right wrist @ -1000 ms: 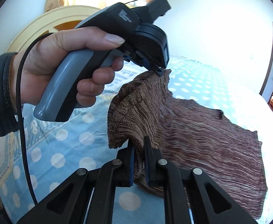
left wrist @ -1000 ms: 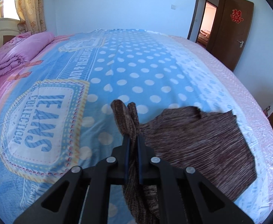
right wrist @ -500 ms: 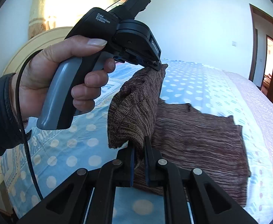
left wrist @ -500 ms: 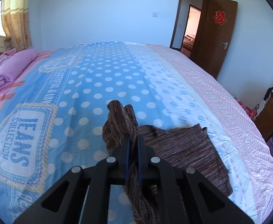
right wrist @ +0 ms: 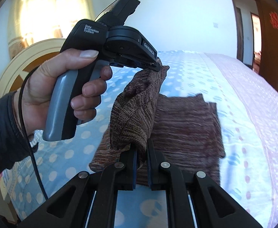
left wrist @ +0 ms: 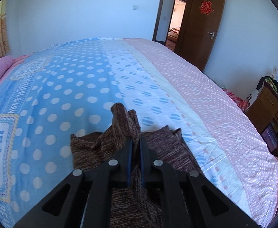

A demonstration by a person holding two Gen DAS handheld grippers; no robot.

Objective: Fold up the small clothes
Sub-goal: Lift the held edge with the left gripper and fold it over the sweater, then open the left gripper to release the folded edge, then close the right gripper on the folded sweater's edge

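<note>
You hold one edge of the brown knit [right wrist: 131,114] with both tools, and this is why the cloth rises like a small tent in the middle of both views. The left gripper [left wrist: 136,144], in the lower centre of its own view, is closed on a bunch of the knit, which sticks out above the tips. In the right wrist view the same tool appears in the upper centre, carried by your left hand [right wrist: 66,87], and it pinches the top corner of the raised part. The right gripper [right wrist: 141,152], at the lower centre of that view, is also closed on the knit, at the lower end of the same edge.

Because the two grips are apart along one edge, the edge stays stretched and does not sag, so I think you are carrying it over to make a fold. The rest of the knit lies flat on the bed [right wrist: 234,79], on the dotted blue and white part of the cover, right of centre in the right wrist view. This flat part looks already doubled, but the picture is blurred there and I cannot tell for certain.

The lifted part hangs close over the flat part. To finish the fold, I judge you need to lay the edge down evenly, both ends together, otherwise the corners may not meet.
</note>
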